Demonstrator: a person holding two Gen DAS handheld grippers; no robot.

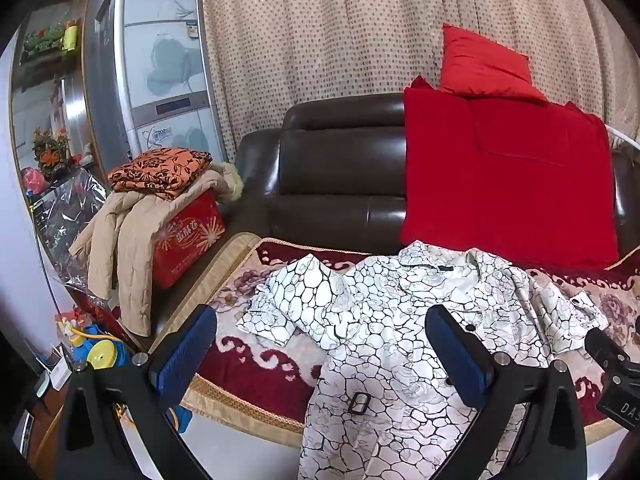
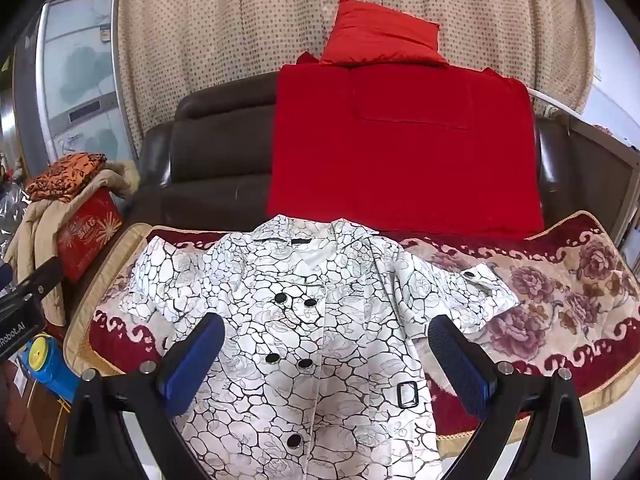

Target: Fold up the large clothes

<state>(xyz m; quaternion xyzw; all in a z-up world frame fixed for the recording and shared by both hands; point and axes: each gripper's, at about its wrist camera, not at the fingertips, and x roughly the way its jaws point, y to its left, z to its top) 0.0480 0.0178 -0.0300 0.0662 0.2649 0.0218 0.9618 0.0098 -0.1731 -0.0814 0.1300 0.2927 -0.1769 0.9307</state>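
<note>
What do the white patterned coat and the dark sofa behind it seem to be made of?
The white patterned coat: probably a smooth woven fabric with a slight sheen, since it catches light and creases softly; the exact fibre cannot be told. Its black buttons look glossy, perhaps plastic. The dark sofa: leather or imitation leather, judging by its shiny brown surface with bright reflections and padded seams.

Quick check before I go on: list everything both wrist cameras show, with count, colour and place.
coat: one, white with black crackle print, spread front-up on the sofa seat
seat cover: one, dark red and beige floral, under the coat
sofa: one, dark brown, behind the coat
blanket: one, red, over the sofa back
pillow: one, red, atop the blanket
box: one, red, left of the sofa
jacket: one, beige, draped over the box
cloth: one, orange and brown, folded on the jacket
curtain: beige, dotted, behind
left gripper: open, above the coat
right gripper: open, above the coat
</note>
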